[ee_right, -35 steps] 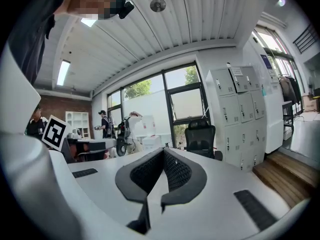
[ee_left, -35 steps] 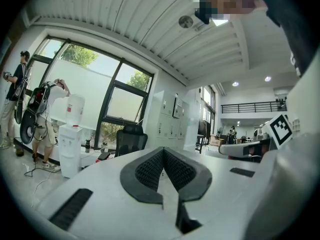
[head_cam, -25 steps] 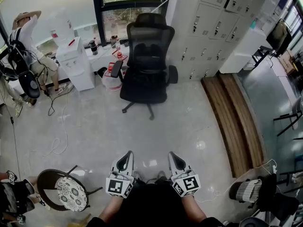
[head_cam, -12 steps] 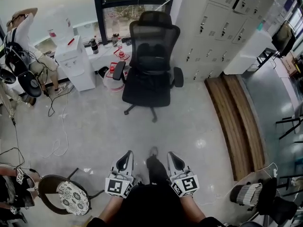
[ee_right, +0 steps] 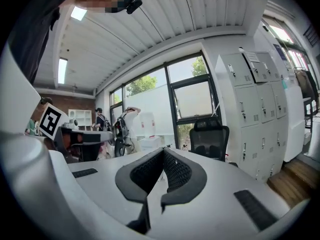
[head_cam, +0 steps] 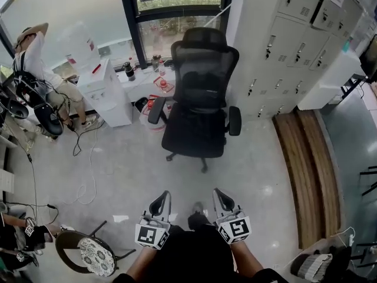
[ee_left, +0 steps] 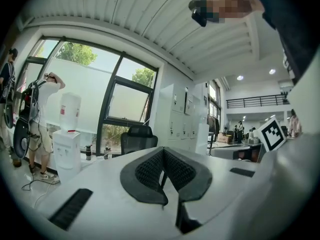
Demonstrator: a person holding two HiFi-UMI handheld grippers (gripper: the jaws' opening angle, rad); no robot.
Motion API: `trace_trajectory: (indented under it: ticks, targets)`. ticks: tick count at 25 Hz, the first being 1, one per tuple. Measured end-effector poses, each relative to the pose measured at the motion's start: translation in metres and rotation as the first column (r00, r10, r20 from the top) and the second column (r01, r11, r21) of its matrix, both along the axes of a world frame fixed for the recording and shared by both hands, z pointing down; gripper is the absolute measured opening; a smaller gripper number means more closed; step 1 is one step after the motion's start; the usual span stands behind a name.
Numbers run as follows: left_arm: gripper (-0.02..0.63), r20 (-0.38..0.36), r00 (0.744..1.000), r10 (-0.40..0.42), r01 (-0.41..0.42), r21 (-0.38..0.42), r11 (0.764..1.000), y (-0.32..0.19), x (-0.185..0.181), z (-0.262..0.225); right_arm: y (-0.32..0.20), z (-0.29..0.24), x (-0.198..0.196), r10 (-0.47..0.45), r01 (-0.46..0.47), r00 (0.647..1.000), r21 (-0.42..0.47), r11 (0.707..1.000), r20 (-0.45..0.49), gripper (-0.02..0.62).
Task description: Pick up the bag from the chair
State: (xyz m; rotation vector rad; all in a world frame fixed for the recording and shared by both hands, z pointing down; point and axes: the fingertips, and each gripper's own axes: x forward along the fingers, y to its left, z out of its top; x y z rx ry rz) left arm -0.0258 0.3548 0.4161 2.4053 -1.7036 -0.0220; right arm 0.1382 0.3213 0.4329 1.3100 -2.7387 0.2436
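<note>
We look down on a pale, glossy floor [head_cam: 118, 164] in an office, with a dark-framed window [head_cam: 177, 5] along the far wall. At the far left a person [head_cam: 35, 52] stands with a raised arm, cables trailing over the floor around them. Lower left, near our own feet, we see a round stool [head_cam: 94, 255] with a patterned cushion. A white water dispenser [head_cam: 109, 93] stands by the window, and a dark bottle [head_cam: 128, 71] sits on the low ledge just beside it.

In the middle of the room stands the black office chair [head_cam: 206, 46], its mesh back toward the window and its seat toward us. The bag [head_cam: 199, 93] shows only as a darker bulk on the seat against the backrest; black on black, we cannot trace its outline. It lies well apart from both grippers.

At the bottom of the head view we hold the left gripper [head_cam: 160, 198] low and close to our body, pointing toward the chair. Its jaws are closed, pads meeting at the tip, with nothing between them. The right gripper [head_cam: 220, 194] sits just beside it at the same height, jaws likewise together and empty.

Right of the chair, grey lockers [head_cam: 283, 46] line the wall, and a strip of wooden flooring [head_cam: 315, 170] runs along their foot
</note>
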Motion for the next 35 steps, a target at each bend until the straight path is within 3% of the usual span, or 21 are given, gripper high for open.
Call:
trace_trajectory:
  ticks: [4,12,23,30,35]
  targets:
    - [-0.002,0.017,1.000,-0.008,0.008,-0.007,1.000,-0.036,0.002,0.003,-0.049,0.003,0.001,-0.025,0.025,1.000,0.013,1.000,-0.018,-0.002]
    - [-0.002,0.006,1.000,-0.012,0.012,-0.042,0.999,-0.112,-0.015,0.015,-0.115,0.019,-0.016,-0.017,0.016,1.000,-0.043,0.999,-0.024,-0.002]
    - [-0.002,-0.008,0.996,0.094,-0.094,-0.014,0.995,-0.273,-0.088,0.013,-0.252,0.014,-0.078,0.102,-0.103,0.993,-0.020,0.994,-0.059,-0.002]
    - [-0.002,-0.012,0.987,0.162,-0.163,-0.034,0.986,-0.337,-0.111,0.023,-0.309,0.016,-0.102,0.158,-0.161,0.984,-0.029,0.987,-0.085,-0.002]
    - [-0.002,-0.045,0.985,0.168,-0.171,-0.069,0.983,-0.367,-0.116,0.035,-0.339,0.023,-0.110,0.159,-0.165,0.982,-0.053,0.985,-0.106,-0.002]
